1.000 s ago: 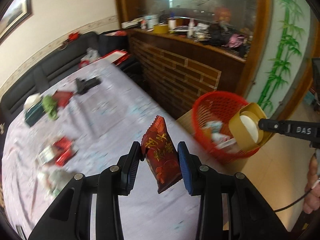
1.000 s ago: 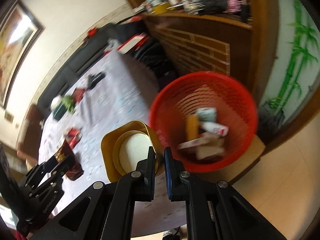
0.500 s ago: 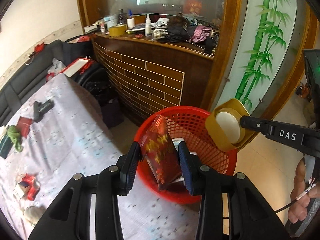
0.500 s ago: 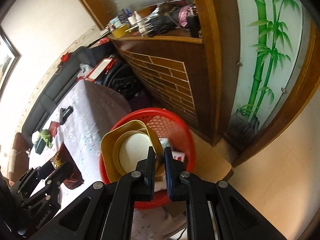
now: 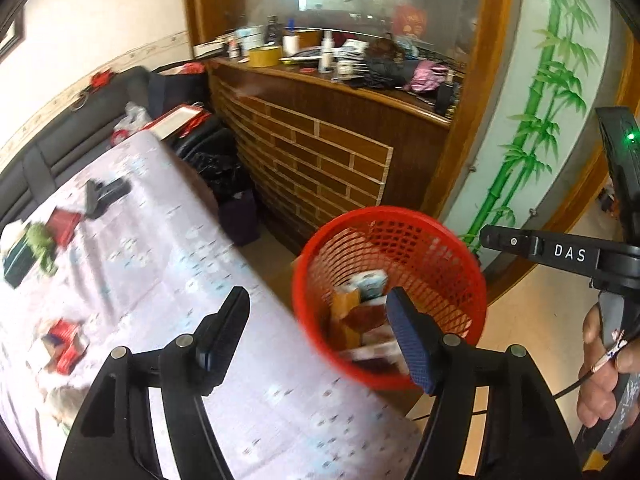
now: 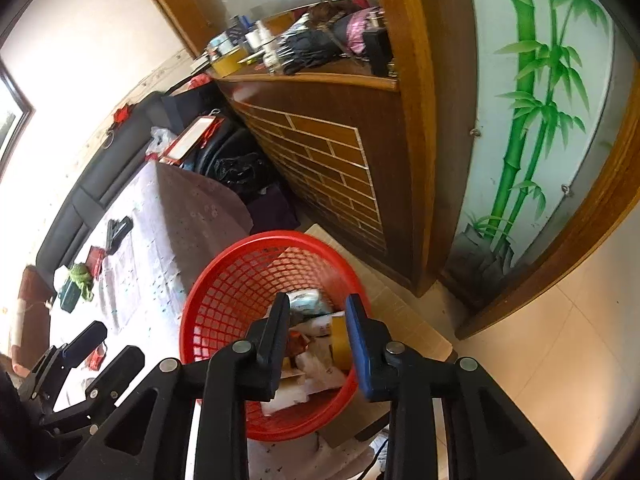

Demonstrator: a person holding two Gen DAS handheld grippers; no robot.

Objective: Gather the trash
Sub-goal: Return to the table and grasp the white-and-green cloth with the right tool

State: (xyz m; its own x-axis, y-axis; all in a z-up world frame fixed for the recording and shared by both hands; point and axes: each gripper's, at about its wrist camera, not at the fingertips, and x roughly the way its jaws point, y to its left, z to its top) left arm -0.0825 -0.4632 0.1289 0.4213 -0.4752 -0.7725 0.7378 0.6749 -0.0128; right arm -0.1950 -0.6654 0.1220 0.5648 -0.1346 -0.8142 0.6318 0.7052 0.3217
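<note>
My left fingers (image 5: 320, 336) have just been spreading and stand wide apart with nothing between them, above the edge of the cloth-covered counter (image 5: 168, 248). The red mesh basket (image 5: 390, 292) stands just beside that edge on the floor, with wrappers and cartons (image 6: 316, 344) piled inside. My right fingers (image 6: 318, 332) have just been parting too; they are moderately apart and empty, directly over the basket. In the left wrist view the right tool's arm reads "DAS" (image 5: 569, 253). More scraps (image 5: 60, 344) lie on the counter.
</note>
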